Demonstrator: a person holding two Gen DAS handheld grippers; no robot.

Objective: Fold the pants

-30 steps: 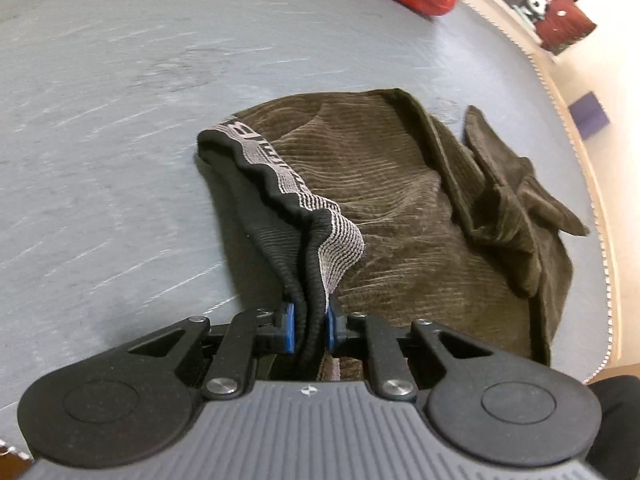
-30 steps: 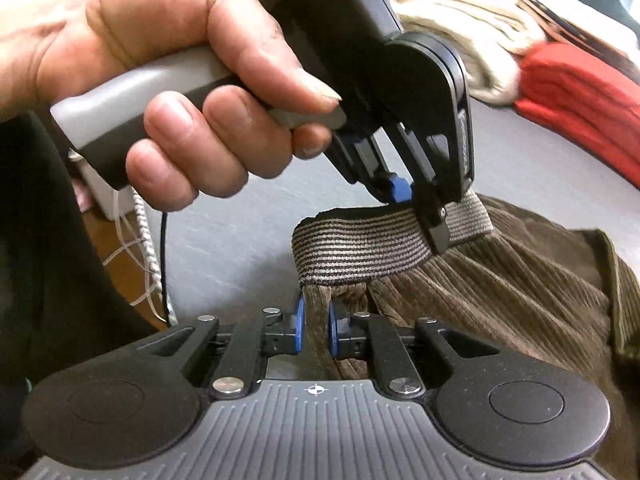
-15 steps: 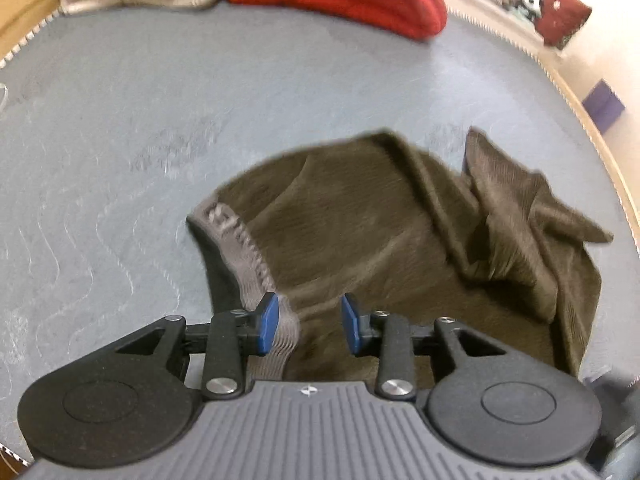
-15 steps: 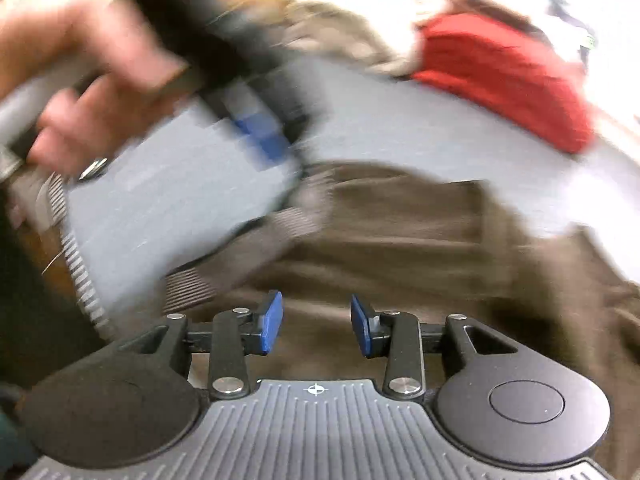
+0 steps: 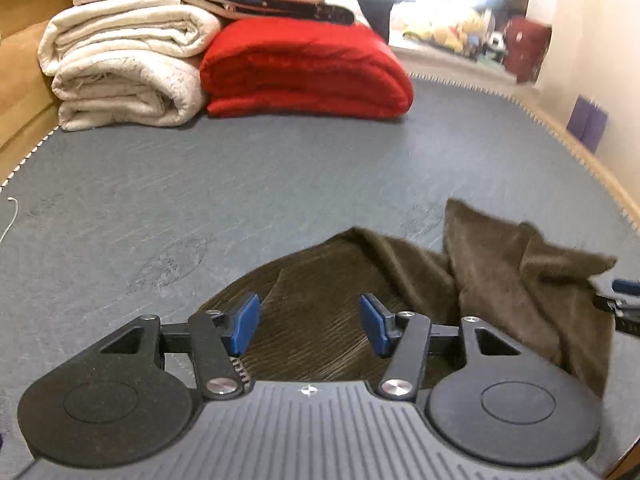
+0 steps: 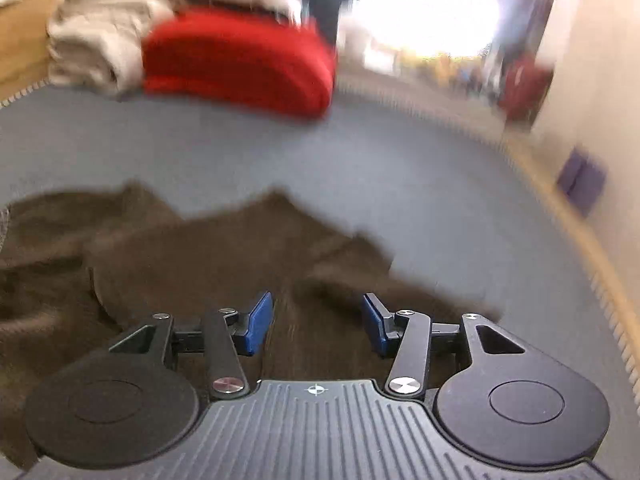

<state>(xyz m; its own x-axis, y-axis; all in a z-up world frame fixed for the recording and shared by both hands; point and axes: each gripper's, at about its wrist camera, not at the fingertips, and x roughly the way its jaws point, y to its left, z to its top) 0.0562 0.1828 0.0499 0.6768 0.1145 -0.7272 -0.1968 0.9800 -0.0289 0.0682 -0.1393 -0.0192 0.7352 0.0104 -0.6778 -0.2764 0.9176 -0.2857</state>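
Both tongs are standing wide with nothing between the pads: the left gripper [image 5: 308, 322] and the right gripper [image 6: 318, 324] are hovering over the brown pants [image 5: 400, 280], which are lying crumpled on the grey table [image 5: 240, 184]. I would be flattening the bunched leg [image 5: 520, 264] before pinching any edge, and gripping only one layer

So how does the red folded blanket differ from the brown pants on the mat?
The red blanket is folded into a neat thick block; the brown pants lie flat and rumpled, one corner bunched up. The blanket sits at the far end of the mat beside cream blankets; the pants lie close, under both grippers' open jaws. Both rest on the grey mat, ungripped.
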